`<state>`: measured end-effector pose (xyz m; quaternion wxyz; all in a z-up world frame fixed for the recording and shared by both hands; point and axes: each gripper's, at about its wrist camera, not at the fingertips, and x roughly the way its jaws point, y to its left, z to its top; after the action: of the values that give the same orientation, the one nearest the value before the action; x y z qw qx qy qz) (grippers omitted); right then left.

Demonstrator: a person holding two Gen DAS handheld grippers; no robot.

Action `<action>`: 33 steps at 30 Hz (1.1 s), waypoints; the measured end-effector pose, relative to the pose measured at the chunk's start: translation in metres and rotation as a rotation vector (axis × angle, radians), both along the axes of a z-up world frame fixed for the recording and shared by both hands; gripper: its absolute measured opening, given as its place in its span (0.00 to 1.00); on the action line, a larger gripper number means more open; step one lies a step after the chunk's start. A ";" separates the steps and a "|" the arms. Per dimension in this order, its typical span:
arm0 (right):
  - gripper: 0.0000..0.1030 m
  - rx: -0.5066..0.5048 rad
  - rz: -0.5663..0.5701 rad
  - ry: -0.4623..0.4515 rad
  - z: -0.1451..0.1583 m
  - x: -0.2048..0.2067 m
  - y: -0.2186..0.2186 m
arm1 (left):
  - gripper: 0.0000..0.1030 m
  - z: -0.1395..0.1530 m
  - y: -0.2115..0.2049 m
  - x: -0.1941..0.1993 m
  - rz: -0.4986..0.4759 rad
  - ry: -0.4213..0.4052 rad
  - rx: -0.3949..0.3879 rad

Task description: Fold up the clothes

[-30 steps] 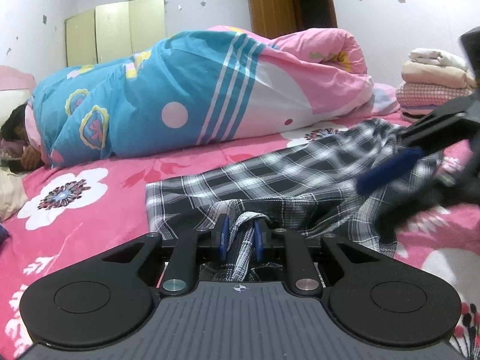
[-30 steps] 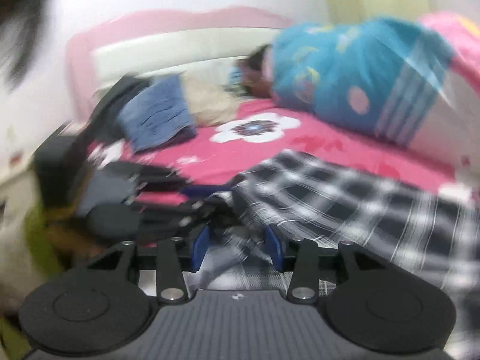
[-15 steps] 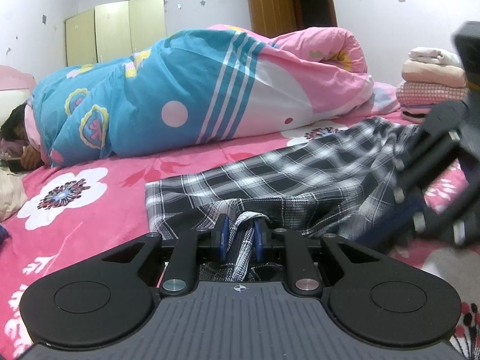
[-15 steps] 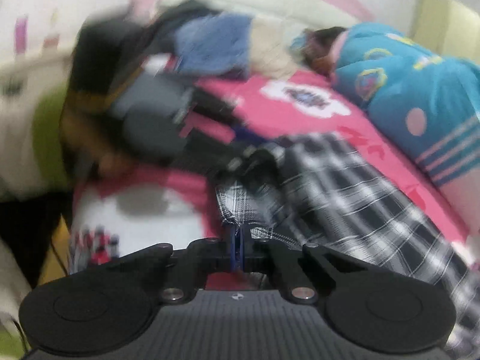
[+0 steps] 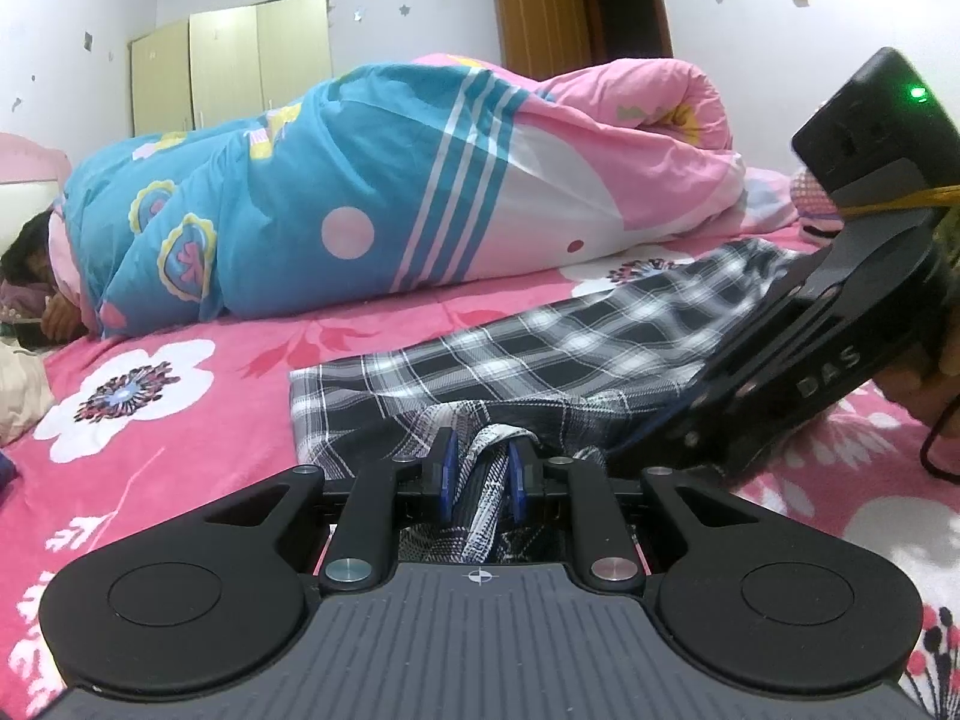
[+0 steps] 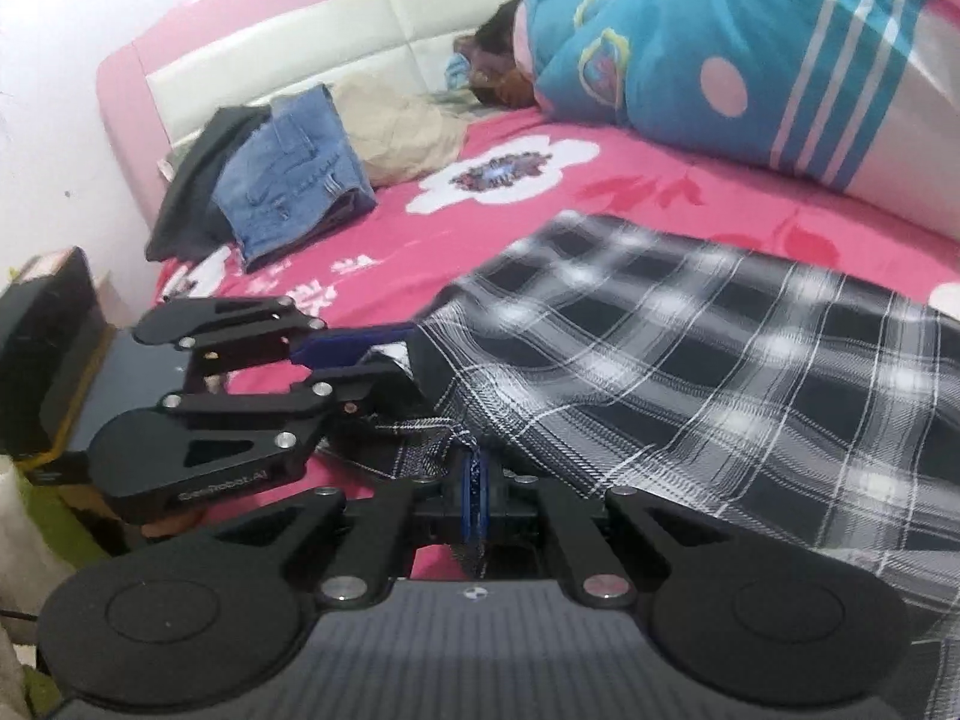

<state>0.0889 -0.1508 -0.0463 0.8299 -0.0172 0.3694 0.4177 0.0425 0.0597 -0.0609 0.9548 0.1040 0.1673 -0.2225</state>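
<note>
A bed (image 5: 180, 420) under a pink floral sheet fills a pale-walled room, cream wardrobe (image 5: 234, 66) at the back left, wooden door (image 5: 534, 12) right of it. A person lies at the headboard end beneath a puffy blue-and-pink quilt (image 5: 384, 192). Near the front edge lies the soft black-and-white plaid garment (image 5: 570, 342). The left gripper (image 5: 480, 474) has its jaws narrow, clamped on a bunched fold of it. The right gripper (image 6: 478, 495) has pinched shut on the garment's edge. Folded jeans (image 6: 294, 174) lie by the headboard.
</note>
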 end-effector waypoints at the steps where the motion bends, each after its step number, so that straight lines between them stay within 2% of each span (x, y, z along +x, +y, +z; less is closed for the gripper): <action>1: 0.02 0.000 -0.016 0.015 -0.002 0.002 0.001 | 0.16 0.000 0.000 0.000 0.000 -0.001 0.000; 9: 0.02 0.086 -0.184 0.168 -0.011 0.015 -0.005 | 0.19 0.002 0.001 -0.007 -0.023 -0.023 -0.013; 11: 0.02 0.092 -0.196 0.171 -0.012 0.016 -0.005 | 0.27 0.004 0.003 -0.009 -0.021 -0.027 -0.027; 13: 0.02 0.091 -0.203 0.167 -0.013 0.015 -0.005 | 0.44 0.005 0.004 -0.012 -0.024 -0.036 -0.037; 16: 0.02 0.086 -0.208 0.160 -0.012 0.013 -0.004 | 0.50 0.002 -0.004 -0.015 -0.049 -0.052 0.006; 18: 0.02 0.079 -0.208 0.150 -0.011 0.012 -0.003 | 0.51 -0.003 -0.012 -0.014 -0.041 -0.049 0.058; 22: 0.08 0.049 -0.188 0.091 -0.003 0.004 -0.001 | 0.50 -0.010 -0.022 -0.007 -0.004 -0.014 0.134; 23: 0.11 0.040 -0.176 0.068 0.002 0.000 -0.002 | 0.50 -0.011 -0.021 -0.005 0.005 -0.007 0.137; 24: 0.21 0.031 -0.164 0.044 0.006 -0.003 -0.003 | 0.50 -0.011 -0.020 -0.004 0.011 0.002 0.136; 25: 0.25 0.022 -0.152 0.021 0.011 -0.007 -0.004 | 0.50 -0.011 -0.019 -0.003 0.014 0.007 0.132; 29: 0.26 -0.039 -0.107 -0.137 0.032 -0.023 -0.003 | 0.50 -0.010 -0.017 -0.002 0.022 0.021 0.123; 33: 0.26 -0.150 -0.078 -0.220 0.027 -0.019 0.011 | 0.50 -0.011 -0.019 -0.003 0.023 0.017 0.132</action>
<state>0.0702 -0.1396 -0.0191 0.8775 -0.1106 0.3066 0.3519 0.0398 0.0410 -0.0714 0.9469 0.1628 0.1912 -0.2007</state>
